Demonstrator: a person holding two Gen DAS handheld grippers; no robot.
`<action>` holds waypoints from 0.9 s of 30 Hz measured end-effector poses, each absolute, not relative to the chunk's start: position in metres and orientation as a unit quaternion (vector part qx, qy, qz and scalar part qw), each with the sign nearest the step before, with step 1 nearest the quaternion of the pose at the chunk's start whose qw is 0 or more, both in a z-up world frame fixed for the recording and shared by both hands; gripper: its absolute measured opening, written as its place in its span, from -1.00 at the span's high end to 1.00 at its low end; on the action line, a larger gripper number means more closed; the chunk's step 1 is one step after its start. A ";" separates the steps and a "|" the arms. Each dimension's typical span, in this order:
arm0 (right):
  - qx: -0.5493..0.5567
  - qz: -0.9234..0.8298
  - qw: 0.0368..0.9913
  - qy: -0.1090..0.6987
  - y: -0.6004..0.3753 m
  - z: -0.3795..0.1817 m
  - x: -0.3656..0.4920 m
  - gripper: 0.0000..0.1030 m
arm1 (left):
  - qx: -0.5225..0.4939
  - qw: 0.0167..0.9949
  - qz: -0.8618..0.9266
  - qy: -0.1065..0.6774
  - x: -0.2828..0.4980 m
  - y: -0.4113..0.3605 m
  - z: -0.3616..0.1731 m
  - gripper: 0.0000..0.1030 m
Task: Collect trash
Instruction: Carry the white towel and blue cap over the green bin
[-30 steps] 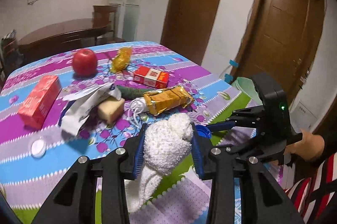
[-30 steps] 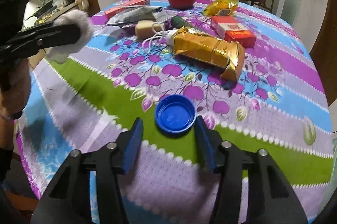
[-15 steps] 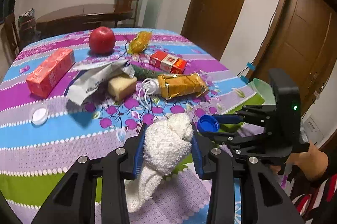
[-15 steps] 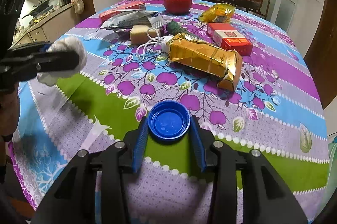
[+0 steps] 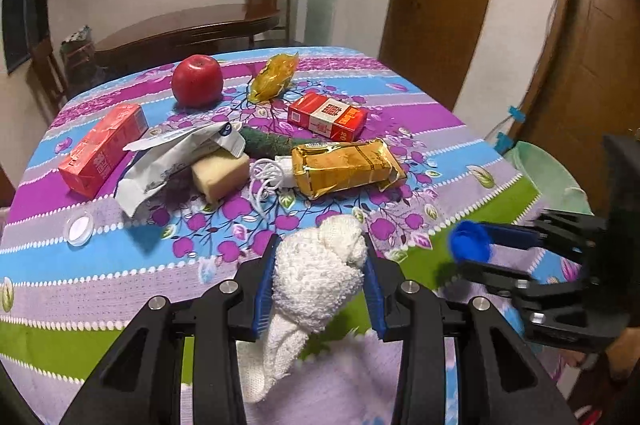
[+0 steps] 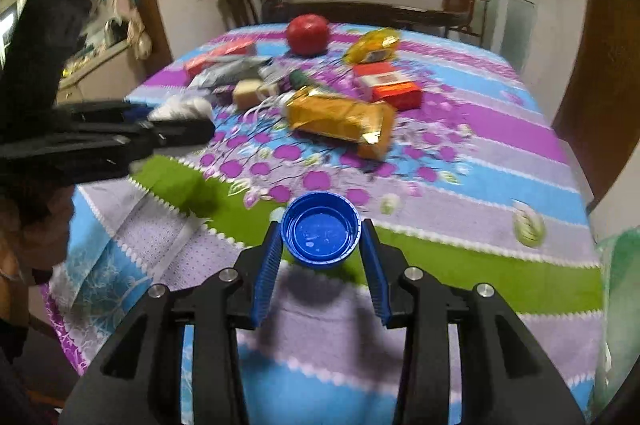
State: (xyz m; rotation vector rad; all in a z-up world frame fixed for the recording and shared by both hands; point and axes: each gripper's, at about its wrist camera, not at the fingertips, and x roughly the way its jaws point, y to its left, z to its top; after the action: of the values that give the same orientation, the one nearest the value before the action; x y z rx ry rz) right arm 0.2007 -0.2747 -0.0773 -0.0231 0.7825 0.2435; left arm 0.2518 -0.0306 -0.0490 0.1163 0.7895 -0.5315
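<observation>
Above the near edge of the table [image 5: 100, 289], covered in a striped floral cloth, both grippers are held pointing obliquely down. The left gripper [image 5: 319, 261] is clamped on a wad of white cloth [image 5: 320, 277], whose tail hangs below the jaws. The right gripper [image 6: 320, 237] is clamped on a blue bottle cap [image 6: 321, 229], held open side up and lifted clear of the tablecloth; in the left wrist view the same cap [image 5: 470, 243] is seen at the right, pinched between the blue pads. Part of a hand [image 5: 624, 349] is glimpsed behind that gripper.

Farther in on the table, the remaining items are grouped together: a gold foil packet [image 5: 344, 167] lies beside a coiled white cord [image 5: 266, 181], a beige block [image 5: 220, 171] is partly covered by a crumpled silver wrapper [image 5: 176, 157], and a dark green item [image 5: 268, 143] is tucked behind them. A red and white box [image 5: 327, 116], a yellow wrapper [image 5: 274, 75], a red apple [image 5: 197, 80] and a long red carton [image 5: 104, 149] lie beyond, and a small clear lid [image 5: 80, 226] sits apart at the left. Nothing stands between the grippers and this cluster. A pale green bin [image 5: 548, 173] is seen past the table's right edge.
</observation>
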 end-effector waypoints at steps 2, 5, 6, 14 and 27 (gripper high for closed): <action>-0.001 0.110 0.922 0.371 -0.284 -0.071 0.194 0.27 | 0.060 0.892 -0.241 0.378 0.251 -0.042 -0.049 0.24; 0.001 0.098 0.929 0.358 -0.296 -0.062 0.184 0.27 | 0.073 0.901 -0.218 0.369 0.247 -0.064 -0.046 0.24; -0.002 0.091 0.931 0.353 -0.300 -0.059 0.181 0.27 | 0.078 0.903 -0.214 0.363 0.245 -0.072 -0.044 0.24; -0.001 0.042 0.943 0.332 -0.353 -0.033 0.163 0.27 | 0.117 0.907 -0.241 0.325 0.230 -0.156 -0.020 0.24; 0.018 -0.091 0.939 0.330 -0.488 -0.008 0.113 0.27 | 0.181 0.889 -0.317 0.275 0.207 -0.316 0.004 0.23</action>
State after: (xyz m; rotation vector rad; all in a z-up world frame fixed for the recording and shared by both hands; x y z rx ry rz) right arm 0.1134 -0.4879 -0.0078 0.0363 0.6745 -0.1859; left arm 0.2073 -0.3161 0.0038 0.3752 0.5707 -0.6594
